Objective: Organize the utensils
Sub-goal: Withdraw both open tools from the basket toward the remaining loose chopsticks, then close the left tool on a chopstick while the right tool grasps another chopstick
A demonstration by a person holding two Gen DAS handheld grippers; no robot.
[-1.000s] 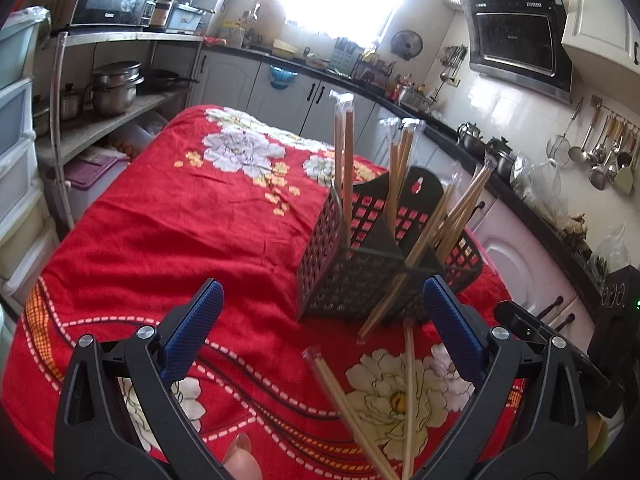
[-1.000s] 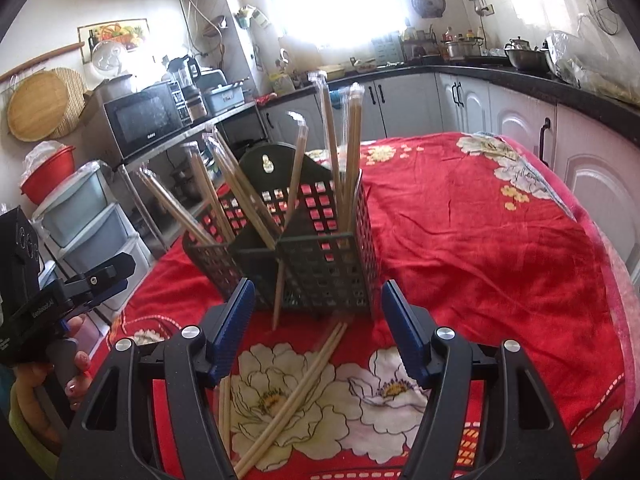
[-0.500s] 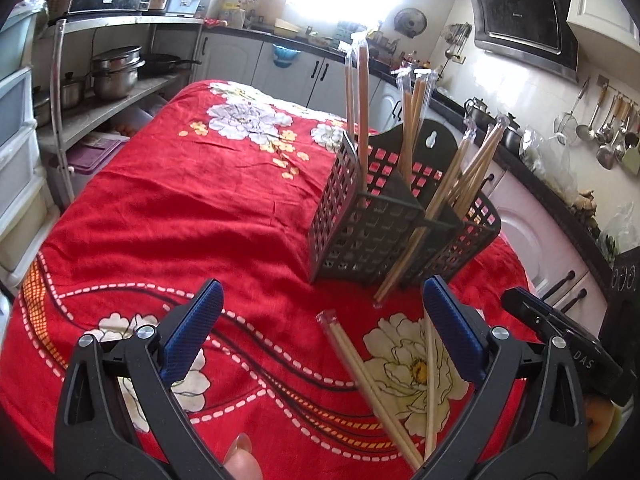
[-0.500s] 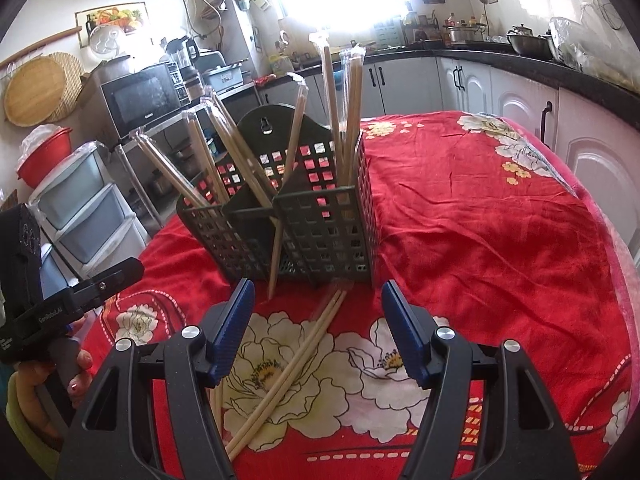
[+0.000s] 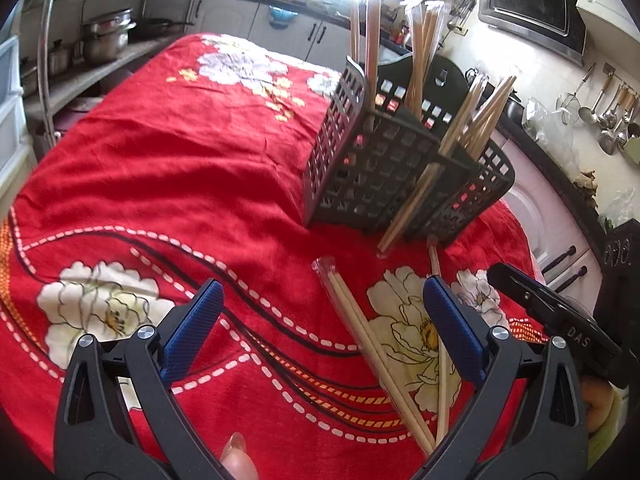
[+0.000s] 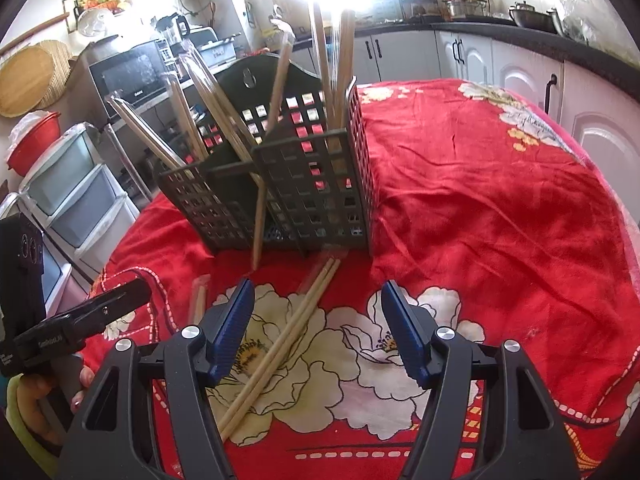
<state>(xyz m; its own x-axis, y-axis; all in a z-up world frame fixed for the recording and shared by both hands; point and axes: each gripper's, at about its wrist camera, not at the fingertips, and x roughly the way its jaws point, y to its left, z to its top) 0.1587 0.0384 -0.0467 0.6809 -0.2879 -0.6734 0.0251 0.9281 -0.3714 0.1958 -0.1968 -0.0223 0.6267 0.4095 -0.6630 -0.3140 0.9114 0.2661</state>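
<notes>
A dark grey slotted utensil holder (image 5: 384,168) stands on the red floral tablecloth (image 5: 168,168); it also shows in the right wrist view (image 6: 312,184). Several wrapped pairs of wooden chopsticks (image 5: 420,56) stand in its compartments. One chopstick (image 5: 408,208) leans against its front from outside. A wrapped pair (image 5: 372,356) and a single one (image 5: 442,360) lie on the cloth in front; the pair shows in the right wrist view (image 6: 280,352). My left gripper (image 5: 320,328) is open and empty above the lying pair. My right gripper (image 6: 316,332) is open and empty above the same pair.
The right gripper's body (image 5: 560,320) shows at the right of the left wrist view. The left gripper's body (image 6: 80,320) shows at the left of the right wrist view. Kitchen cabinets (image 6: 520,76), a shelf with pots (image 5: 100,40) and plastic drawers (image 6: 76,192) surround the table.
Both grippers have tilted down and drawn closer to the cloth; the holder and lying chopsticks sit higher and larger in view. Both stay open and empty.
</notes>
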